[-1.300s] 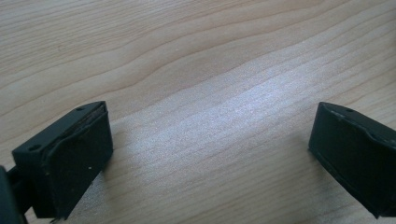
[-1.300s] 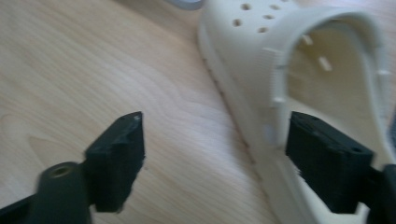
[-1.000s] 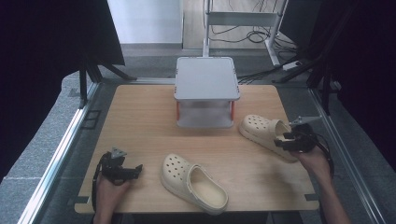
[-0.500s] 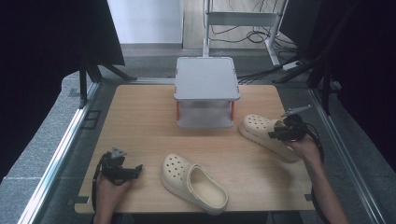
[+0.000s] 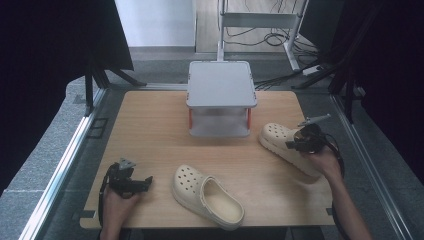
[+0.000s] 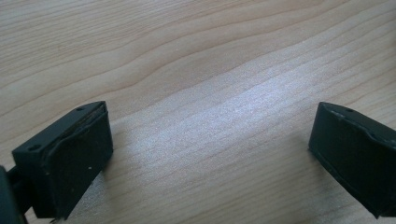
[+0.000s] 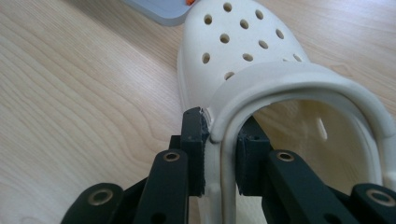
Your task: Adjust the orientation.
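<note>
shoe wall pinched at right of frame
the right gripper (image 7: pixel 219 161) is clamped on a shoe (image 7: pixel 261 70); the left gripper (image 6: pixel 210 154) is held spread wide over the worktop (image 6: pixel 196 56).

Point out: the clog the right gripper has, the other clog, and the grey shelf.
gripped clog (image 7: pixel 243 32), right gripper view, perforated toe top.
free clog (image 5: pixel 192 182), high view, toe with holes.
grey shelf (image 5: pixel 220 82), high view, top plate.
right gripper (image 7: pixel 219 158), right gripper view, between the jaws on the clog's side wall.
</note>
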The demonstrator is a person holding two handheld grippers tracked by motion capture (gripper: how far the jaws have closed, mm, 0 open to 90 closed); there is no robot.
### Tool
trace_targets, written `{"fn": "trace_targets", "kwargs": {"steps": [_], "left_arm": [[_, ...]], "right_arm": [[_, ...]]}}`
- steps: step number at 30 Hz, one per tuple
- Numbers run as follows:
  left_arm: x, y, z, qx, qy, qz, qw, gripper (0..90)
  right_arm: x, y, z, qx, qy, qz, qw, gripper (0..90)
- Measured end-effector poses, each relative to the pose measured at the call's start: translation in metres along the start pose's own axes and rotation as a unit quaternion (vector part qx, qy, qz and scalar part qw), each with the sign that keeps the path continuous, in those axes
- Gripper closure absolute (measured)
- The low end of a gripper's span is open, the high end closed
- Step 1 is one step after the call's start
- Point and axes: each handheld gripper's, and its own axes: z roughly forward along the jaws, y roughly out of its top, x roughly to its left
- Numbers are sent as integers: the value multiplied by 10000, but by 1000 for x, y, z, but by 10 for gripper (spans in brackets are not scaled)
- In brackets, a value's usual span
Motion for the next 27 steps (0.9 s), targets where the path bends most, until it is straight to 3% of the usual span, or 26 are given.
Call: {"fn": "trace_targets", "kwargs": {"steps": [3,5,12,20,27], "left_arm": [[0,0,0,0,0,0,10000,0],[0,0,0,4,-1,9,10000,0],[0,1,1,1,-3,10,10000,0],[0,1,0,0,-5,8,10000,0],[0,1,0,7,-8,9,10000,0]], "right_arm": [[10,2,-11,-37,-138,63,9999,762],[17,4,-19,-51,-187,227,9996,761],[47,9,-29,36,-97,229,9997,762],[88,20,-23,37,191,-26,9998,762],[126,33,-7,8,503,-241,9984,763]]}}
